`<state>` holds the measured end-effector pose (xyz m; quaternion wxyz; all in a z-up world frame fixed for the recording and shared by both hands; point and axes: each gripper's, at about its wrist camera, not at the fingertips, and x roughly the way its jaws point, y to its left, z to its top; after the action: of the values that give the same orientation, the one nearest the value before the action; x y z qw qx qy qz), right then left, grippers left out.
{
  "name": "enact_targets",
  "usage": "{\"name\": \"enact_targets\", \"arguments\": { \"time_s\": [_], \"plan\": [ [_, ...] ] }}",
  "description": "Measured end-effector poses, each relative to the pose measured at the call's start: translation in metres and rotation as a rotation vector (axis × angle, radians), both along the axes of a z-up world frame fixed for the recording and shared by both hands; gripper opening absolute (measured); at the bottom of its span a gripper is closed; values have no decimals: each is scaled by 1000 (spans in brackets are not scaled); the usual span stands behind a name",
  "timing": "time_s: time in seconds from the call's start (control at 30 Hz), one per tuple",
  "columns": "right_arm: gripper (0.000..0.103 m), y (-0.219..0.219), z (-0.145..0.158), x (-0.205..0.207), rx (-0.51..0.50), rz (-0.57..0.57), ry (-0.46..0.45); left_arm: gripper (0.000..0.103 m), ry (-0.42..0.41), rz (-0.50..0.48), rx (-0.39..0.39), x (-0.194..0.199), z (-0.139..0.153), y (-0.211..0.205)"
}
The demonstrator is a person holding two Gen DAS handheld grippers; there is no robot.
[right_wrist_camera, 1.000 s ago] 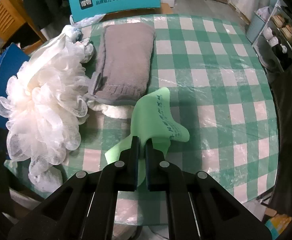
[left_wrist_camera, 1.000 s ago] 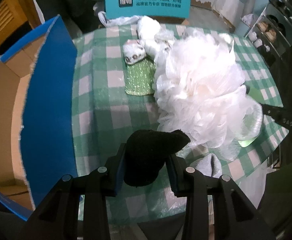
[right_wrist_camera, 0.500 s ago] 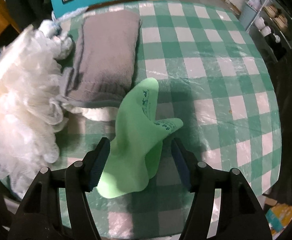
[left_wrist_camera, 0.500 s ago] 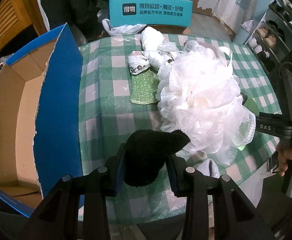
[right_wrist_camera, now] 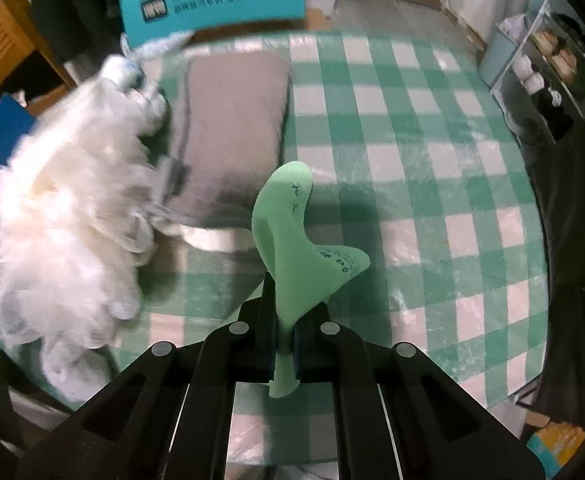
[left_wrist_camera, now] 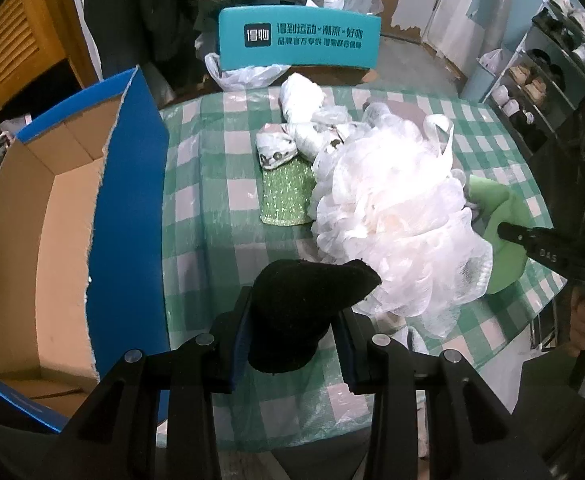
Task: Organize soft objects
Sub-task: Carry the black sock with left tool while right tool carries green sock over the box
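A black sock [left_wrist_camera: 300,308] is clamped between the jaws of the left gripper [left_wrist_camera: 292,332], above the checked tablecloth [left_wrist_camera: 220,216] beside the open cardboard box [left_wrist_camera: 32,240]. A green insole [right_wrist_camera: 292,248] is pinched in the narrowly closed right gripper [right_wrist_camera: 282,340], near the white bath pouf [right_wrist_camera: 64,216] and grey towel [right_wrist_camera: 232,128].

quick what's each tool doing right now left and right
Left tool: closed on the black cloth.
Right tool: closed on the green piece, lifted above the table.
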<state>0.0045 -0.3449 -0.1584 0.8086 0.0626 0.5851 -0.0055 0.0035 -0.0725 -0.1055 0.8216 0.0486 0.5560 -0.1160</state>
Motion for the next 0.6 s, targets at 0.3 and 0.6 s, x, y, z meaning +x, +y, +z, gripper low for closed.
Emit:
{"name": "enact_targets", "arguments": {
  "time_s": [0.3, 0.6],
  "plan": [
    [4, 9, 42, -3, 0, 22, -117, 38, -63, 7, -5, -2, 23, 6],
    [4, 26, 86, -7, 36, 78, -231, 38, -153, 24, -8, -2, 52, 19]
  ]
}}
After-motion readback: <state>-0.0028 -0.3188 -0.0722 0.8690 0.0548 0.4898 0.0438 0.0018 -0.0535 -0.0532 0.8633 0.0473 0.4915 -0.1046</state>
